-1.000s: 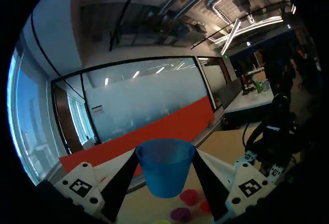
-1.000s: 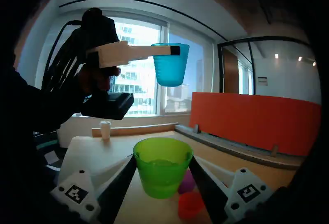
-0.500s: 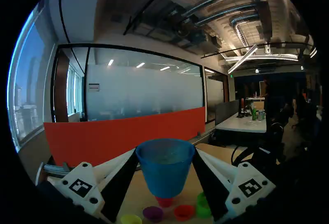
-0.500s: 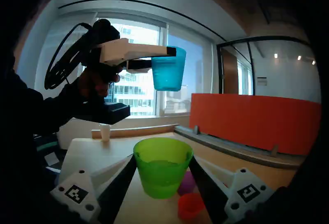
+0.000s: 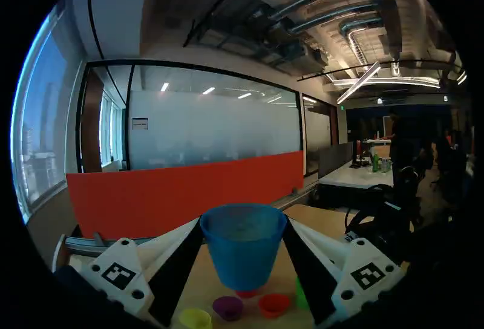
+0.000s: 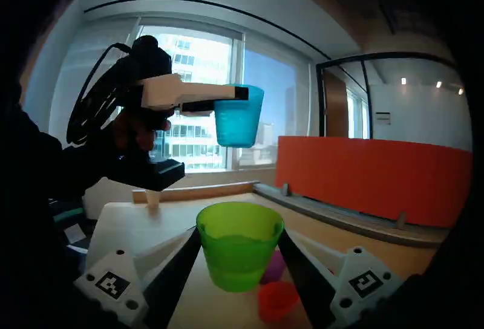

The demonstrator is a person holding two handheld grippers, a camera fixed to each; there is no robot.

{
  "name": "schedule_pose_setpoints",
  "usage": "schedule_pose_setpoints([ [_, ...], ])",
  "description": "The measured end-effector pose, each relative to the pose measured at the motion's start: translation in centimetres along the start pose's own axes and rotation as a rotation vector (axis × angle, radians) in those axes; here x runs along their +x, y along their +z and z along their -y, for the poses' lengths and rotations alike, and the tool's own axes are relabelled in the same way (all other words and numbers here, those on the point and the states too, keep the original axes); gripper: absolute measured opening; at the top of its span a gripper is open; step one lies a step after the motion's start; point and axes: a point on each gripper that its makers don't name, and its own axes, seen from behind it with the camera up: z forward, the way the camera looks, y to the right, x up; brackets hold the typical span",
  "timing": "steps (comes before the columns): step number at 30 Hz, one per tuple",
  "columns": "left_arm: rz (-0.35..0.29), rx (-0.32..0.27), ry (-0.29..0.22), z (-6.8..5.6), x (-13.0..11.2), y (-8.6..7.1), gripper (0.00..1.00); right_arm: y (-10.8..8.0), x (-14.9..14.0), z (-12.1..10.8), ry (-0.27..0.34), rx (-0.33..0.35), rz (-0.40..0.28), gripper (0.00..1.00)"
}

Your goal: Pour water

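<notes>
My left gripper (image 5: 243,250) is shut on a blue plastic cup (image 5: 243,244), held upright high above the table. The right gripper view shows that same blue cup (image 6: 237,123) up in the air, pinched by the left gripper (image 6: 236,102) in a person's hand (image 6: 136,132). My right gripper (image 6: 240,250) is shut on a green translucent cup (image 6: 239,244) that holds some water. The green cup stays upright, lower than the blue cup and in front of it.
Small coloured cups stand on the wooden table: yellow (image 5: 195,318), purple (image 5: 228,306) and orange (image 5: 273,303), with a red one (image 6: 275,299) near the green cup. A paper cup (image 6: 152,198) is by the window. An orange panel (image 6: 375,178) lines the table's far side.
The left gripper levelled from a tilt a second ago and holds the blue cup upright; it has since drifted slightly left and down. The right gripper and green cup stayed still.
</notes>
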Motion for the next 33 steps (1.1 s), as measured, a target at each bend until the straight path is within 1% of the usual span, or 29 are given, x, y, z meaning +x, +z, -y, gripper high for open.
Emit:
schedule_pose_setpoints([
  [8, 0.011, 0.003, -0.012, 0.4, -1.7, -0.4, 0.88, -1.1, 0.0, -0.9, -0.01, -0.024, 0.014, 0.9],
  [15, 0.038, 0.005, -0.003, 0.3, -3.6, -0.9, 0.88, -2.2, -0.4, -1.9, -0.015, -0.05, 0.032, 0.9],
  [27, 0.078, 0.003, -0.017, 0.3, -6.9, -1.7, 0.88, -4.7, -1.0, -3.8, -0.015, -0.099, 0.059, 0.9],
  [33, 0.102, -0.006, -0.019, 0.2, -8.7, -1.9, 0.88, -5.4, -1.7, -4.5, -0.01, -0.113, 0.082, 0.9],
])
